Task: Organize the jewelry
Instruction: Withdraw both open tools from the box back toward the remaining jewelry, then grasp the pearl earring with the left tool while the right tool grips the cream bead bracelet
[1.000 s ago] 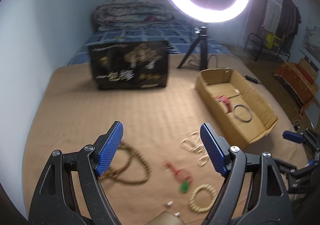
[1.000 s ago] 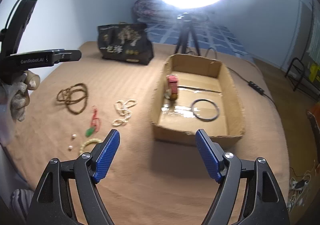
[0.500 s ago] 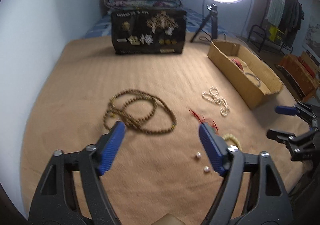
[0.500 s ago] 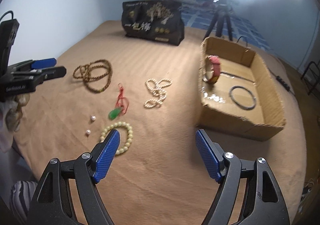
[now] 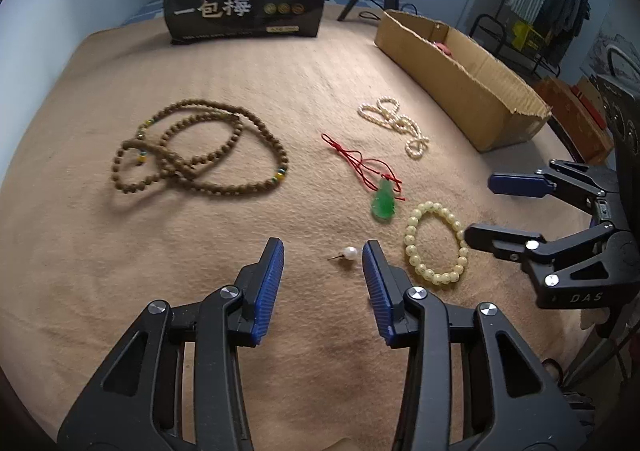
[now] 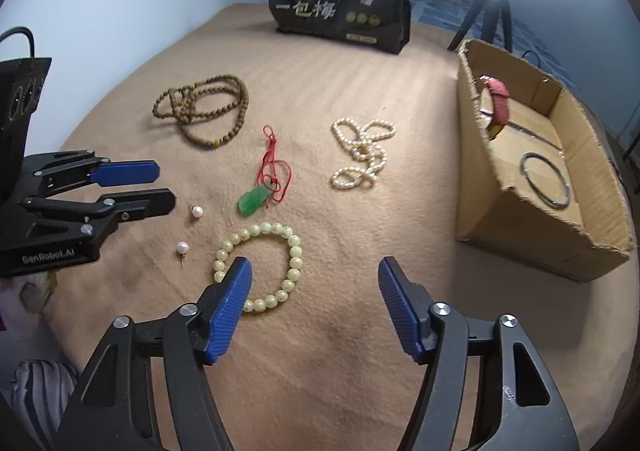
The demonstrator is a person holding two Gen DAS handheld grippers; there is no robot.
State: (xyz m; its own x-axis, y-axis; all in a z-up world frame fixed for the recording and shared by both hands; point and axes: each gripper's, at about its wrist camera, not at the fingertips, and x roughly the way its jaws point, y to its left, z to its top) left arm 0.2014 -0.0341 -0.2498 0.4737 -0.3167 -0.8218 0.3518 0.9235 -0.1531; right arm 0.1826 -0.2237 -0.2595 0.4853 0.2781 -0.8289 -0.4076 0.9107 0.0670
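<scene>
Round glossy pearl stud point(image 5: 350, 252) on ribbed blanket point(image 5: 160, 271)

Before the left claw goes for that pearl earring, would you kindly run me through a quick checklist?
1. Left claw open: ok.
2. Pearl earring between its fingers: ok, off-centre toward the right finger.
3. Second pearl earring clear of the grasp: ok.
4. Right claw empty and apart: ok, open above the yellow bead bracelet.
5. Cardboard box has room: ok.
6. Fingers touching the cloth: cannot tell.
</scene>
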